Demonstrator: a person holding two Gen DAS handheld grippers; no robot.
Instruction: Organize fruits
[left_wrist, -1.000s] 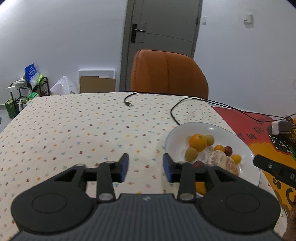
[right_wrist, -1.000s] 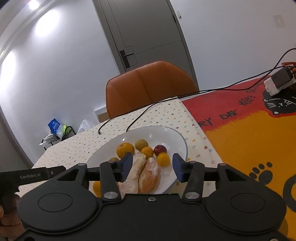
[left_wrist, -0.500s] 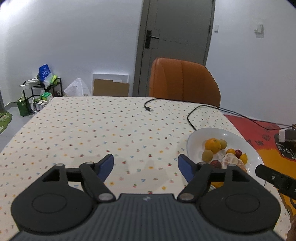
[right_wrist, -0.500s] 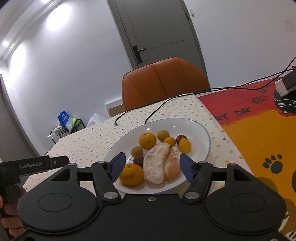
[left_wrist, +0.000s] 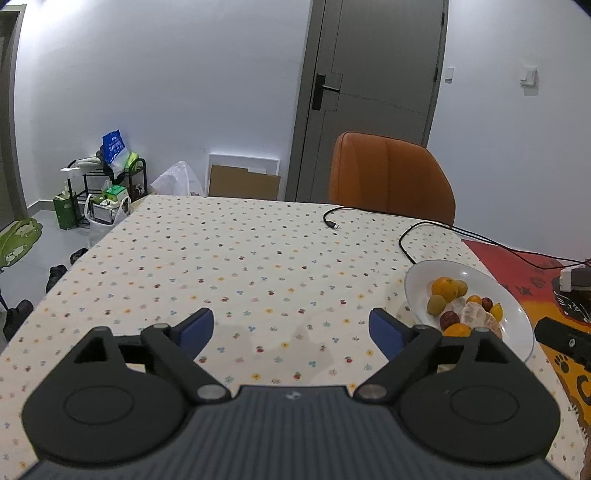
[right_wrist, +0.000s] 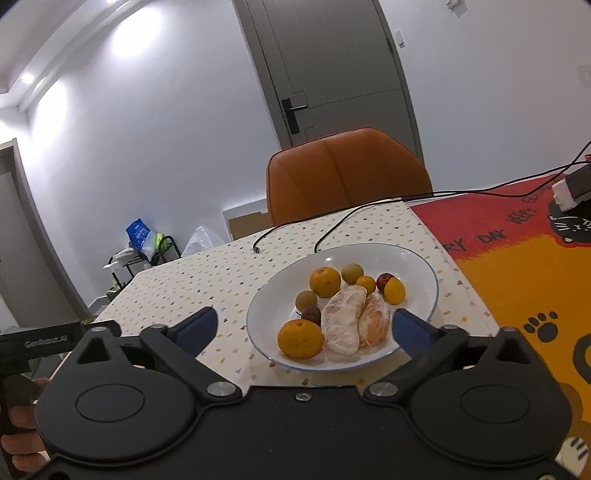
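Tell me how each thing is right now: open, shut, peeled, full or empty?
left gripper: fingers open, holding nothing.
right gripper: fingers open, holding nothing.
white plate: full of fruit.
pomelo pieces: peeled.
front orange: unpeeled.
door: shut.
cable end: unplugged, on the table.

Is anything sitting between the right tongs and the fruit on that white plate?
Nothing visible does. The right tongs hang open just in front of the white round plate, with the near whole orange and peeled citrus segments directly ahead.
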